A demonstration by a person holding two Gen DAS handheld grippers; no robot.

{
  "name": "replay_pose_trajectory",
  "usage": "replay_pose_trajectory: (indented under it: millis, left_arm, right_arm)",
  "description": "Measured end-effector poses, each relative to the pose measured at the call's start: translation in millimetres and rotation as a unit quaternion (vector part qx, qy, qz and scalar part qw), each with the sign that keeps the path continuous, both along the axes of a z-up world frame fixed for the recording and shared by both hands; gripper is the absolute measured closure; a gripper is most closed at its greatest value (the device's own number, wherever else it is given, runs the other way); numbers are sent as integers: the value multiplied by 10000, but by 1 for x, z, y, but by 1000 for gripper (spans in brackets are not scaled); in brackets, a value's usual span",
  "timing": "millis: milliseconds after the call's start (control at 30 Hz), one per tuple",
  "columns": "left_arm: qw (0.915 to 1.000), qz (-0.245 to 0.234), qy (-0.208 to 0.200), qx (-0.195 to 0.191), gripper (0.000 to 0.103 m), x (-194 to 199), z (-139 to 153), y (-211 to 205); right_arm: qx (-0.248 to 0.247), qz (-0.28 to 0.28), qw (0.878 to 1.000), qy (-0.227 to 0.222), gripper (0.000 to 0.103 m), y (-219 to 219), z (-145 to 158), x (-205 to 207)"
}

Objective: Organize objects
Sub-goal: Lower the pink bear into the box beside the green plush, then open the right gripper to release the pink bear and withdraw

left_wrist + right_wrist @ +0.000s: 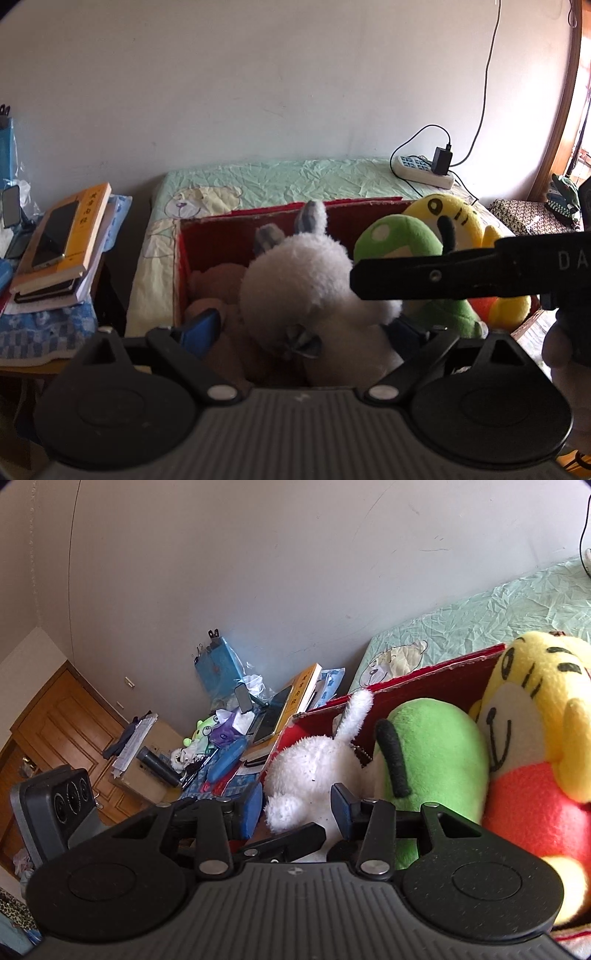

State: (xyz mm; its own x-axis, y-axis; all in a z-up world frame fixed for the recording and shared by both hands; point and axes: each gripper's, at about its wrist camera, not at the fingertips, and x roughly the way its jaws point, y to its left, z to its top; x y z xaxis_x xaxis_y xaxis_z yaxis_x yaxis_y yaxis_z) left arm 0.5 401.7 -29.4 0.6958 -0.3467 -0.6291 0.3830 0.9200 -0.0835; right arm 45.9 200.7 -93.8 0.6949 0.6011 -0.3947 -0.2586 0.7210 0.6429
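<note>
A red cardboard box [218, 236] stands on the bed and holds soft toys. A white plush rabbit [299, 280] lies in it, ears up. To its right are a green plush [399, 236] and a yellow tiger plush [454, 218], with a brownish plush [218, 284] to its left. My left gripper [303, 328] is open around the rabbit's lower body, its left pad clear of the fur. My right gripper [297, 806] is shut on the rabbit [314, 764] low down. One of its black fingers [424, 275] reaches in from the right in the left wrist view.
The box sits on a pale green sheet [280, 177] against the wall. A power strip with a charger [424, 170] lies at the back right. A side table at the left holds stacked books and a phone [62, 236] plus clutter [221, 746]. A wooden door [66, 720] is far left.
</note>
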Motion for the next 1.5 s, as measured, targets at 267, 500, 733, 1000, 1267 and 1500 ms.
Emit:
replay_pose_trajectory:
  millis: [267,500,733,1000,1267,1500]
  left_arm:
    - [9998,26,-166,-45,4,-11,19,1]
    - [9990,-299,-303,-143,1,-24,42,-8]
    - [9992,-321,9,-253,1,-27,48,-38]
    - [9991,270,67,315,1,-39,44,-83]
    - [9957,632,114,670,0,-58,44,-146]
    - [9925,753,556,789,0,-67,37,-201]
  right_arm:
    - [-31,-393,9992,45,57,-16,5,-15]
    - [-753,-947,9923,-255,57,-25,27,-41]
    - [-1159,-1545,9807,-298,56,-46,33,-62]
    - [-1544,-1889,9698,59,51,-89,29,-74]
    - [-1688,-1913,9659,434,49,-138,26,-94]
    - [-1916,-2023,9593,462,32,-174,24,-114]
